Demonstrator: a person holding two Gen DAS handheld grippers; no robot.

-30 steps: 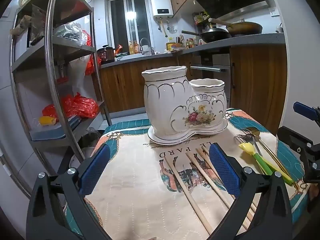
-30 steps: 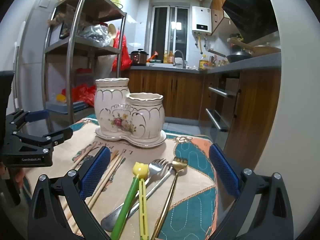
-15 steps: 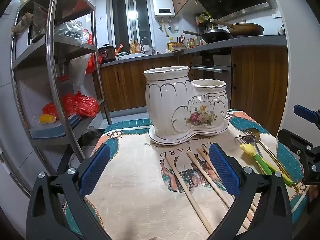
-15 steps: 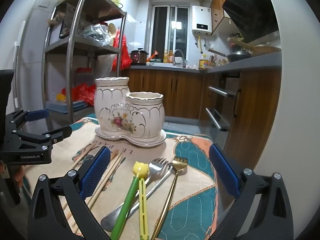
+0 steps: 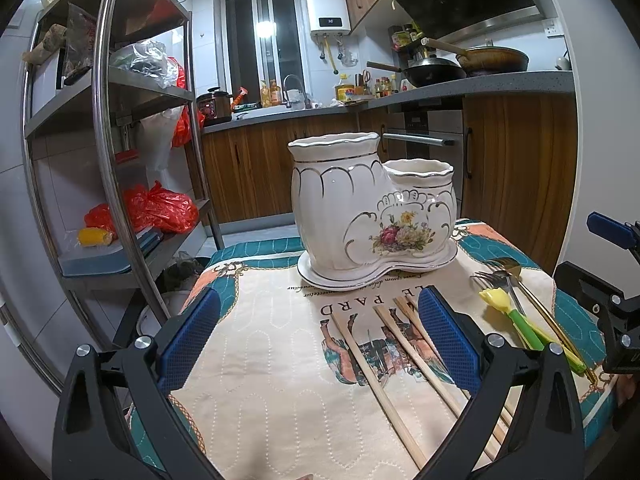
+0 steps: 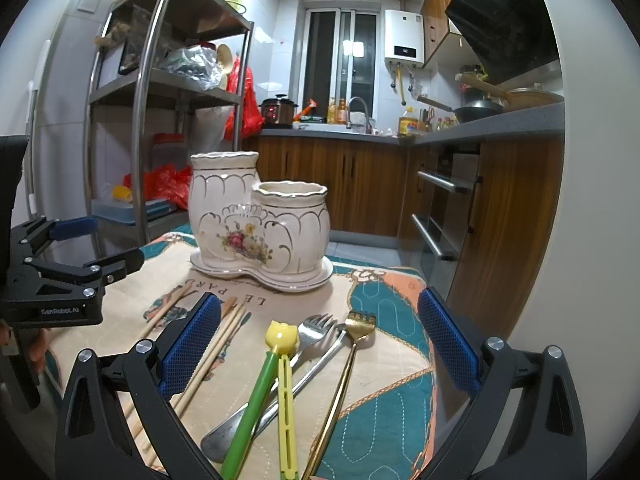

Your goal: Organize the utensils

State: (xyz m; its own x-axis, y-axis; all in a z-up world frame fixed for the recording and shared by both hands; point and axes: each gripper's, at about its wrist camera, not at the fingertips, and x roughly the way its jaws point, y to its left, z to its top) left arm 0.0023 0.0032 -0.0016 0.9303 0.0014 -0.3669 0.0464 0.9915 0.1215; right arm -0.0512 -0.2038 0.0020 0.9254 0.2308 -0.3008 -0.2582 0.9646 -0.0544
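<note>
Left tongs [image 5: 316,336] slightly nearer holder [image 5: 372,216]

The tablecloth [image 6: 208,294] reads "LE PARD"; the left gripper [image 6: 96,246] reads "GenRobot.AI".

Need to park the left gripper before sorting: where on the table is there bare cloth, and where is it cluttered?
Bare cloth lies left of the chopsticks, in front of the ceramic holder, between the open left gripper fingers. Crowded: forks and green utensil overlap under the open right gripper.
</note>
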